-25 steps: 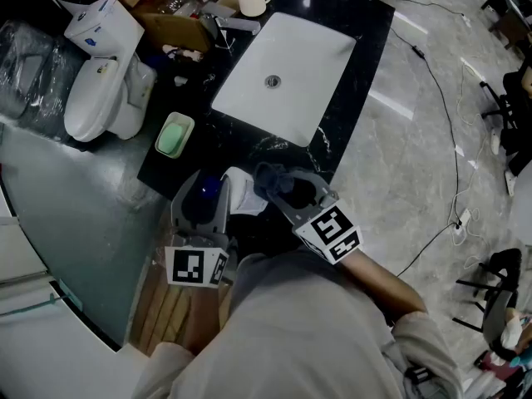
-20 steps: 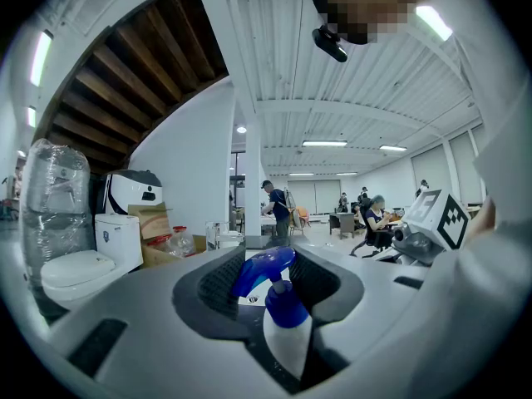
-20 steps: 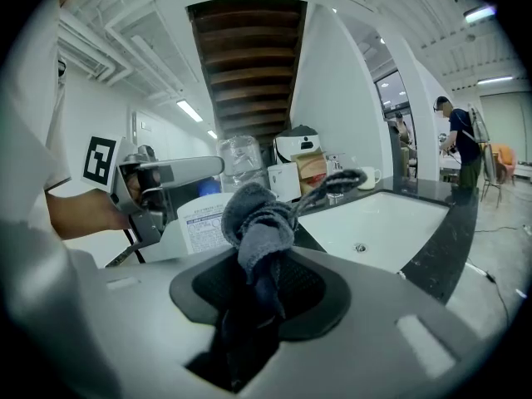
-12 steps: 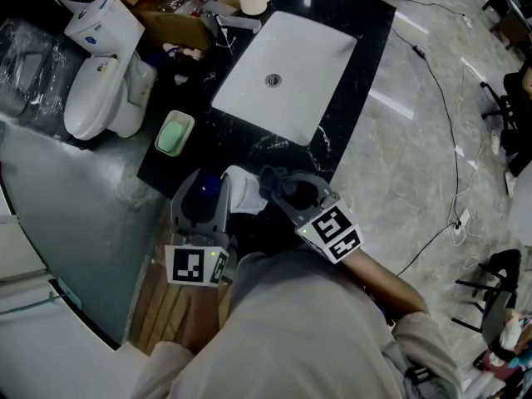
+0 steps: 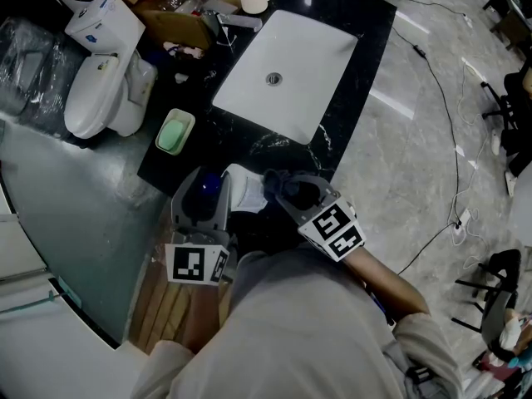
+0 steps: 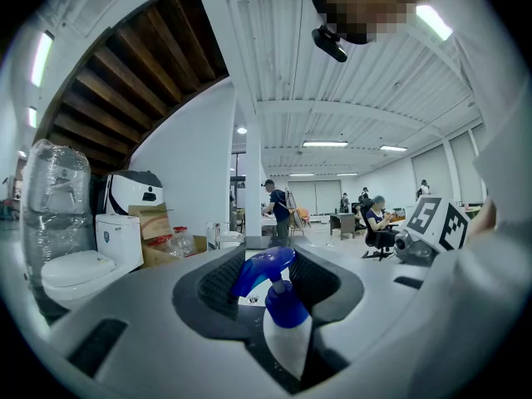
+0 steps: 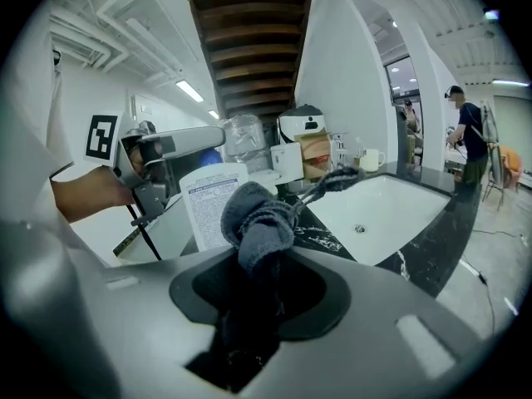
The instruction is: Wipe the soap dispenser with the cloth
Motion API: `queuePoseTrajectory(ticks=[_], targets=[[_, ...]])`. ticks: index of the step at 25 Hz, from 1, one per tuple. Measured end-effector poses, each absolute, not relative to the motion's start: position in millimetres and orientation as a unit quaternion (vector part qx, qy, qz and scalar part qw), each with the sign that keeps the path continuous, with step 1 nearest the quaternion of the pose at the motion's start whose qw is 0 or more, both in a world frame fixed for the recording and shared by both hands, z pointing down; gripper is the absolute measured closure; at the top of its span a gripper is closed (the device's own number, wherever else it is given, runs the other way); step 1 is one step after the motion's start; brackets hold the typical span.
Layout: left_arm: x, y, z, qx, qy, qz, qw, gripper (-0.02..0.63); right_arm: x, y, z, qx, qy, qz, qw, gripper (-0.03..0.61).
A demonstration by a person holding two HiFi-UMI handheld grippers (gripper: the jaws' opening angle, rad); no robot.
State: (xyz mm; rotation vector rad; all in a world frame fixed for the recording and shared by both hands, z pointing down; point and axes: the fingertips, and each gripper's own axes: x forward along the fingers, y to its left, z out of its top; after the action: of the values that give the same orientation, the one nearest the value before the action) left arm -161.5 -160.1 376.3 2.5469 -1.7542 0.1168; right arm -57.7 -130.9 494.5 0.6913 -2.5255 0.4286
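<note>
Soap dispenser (image 6: 287, 339), a white bottle with a blue pump head, is on the person's side of the sink (image 5: 307, 65), over the near edge of the black tabletop (image 5: 374, 32). The left gripper (image 6: 270, 277) has its jaws closed on the bottle's upper part, just under the pump, and the labelled body hangs below them. No view shows whether the base rests on the tabletop. The right gripper (image 7: 262, 285) has its jaws clamped on a bunched grey cloth (image 7: 258, 223). The wad sits right at the bottle's label, on the side nearer the sink. I cannot tell whether it actually touches.

The main risk, as I judge it, is the high hold. A sideways push from the cloth low on the body would lever the bottle about the neck, so it could swing or twist in the left jaws. If it slipped free it would fall at the tabletop's near edge, the one furthest from the sink, and could go over to the floor.

Only a narrow fold of cloth is pinched, with a loose tail trailing toward the sink. Dragging it along the label could pull the cloth out of the jaws.

A stroke that rides up onto the pump head could press soap out.
</note>
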Motion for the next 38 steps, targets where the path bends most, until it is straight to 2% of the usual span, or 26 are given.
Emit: queuePoseTrajectory(ticks=[7, 38], targets=[[-161, -160, 376, 0.823, -0.566, 0.037, 0.023, 0.449, -59, -123, 498, 0.24, -0.921, 0.16, 0.261, 0.465], [-156, -159, 375, 0.826, -0.563, 0.033, 0.019, 0.449, -68, -115, 489, 0.208, -0.926, 0.228, 0.217, 0.464]])
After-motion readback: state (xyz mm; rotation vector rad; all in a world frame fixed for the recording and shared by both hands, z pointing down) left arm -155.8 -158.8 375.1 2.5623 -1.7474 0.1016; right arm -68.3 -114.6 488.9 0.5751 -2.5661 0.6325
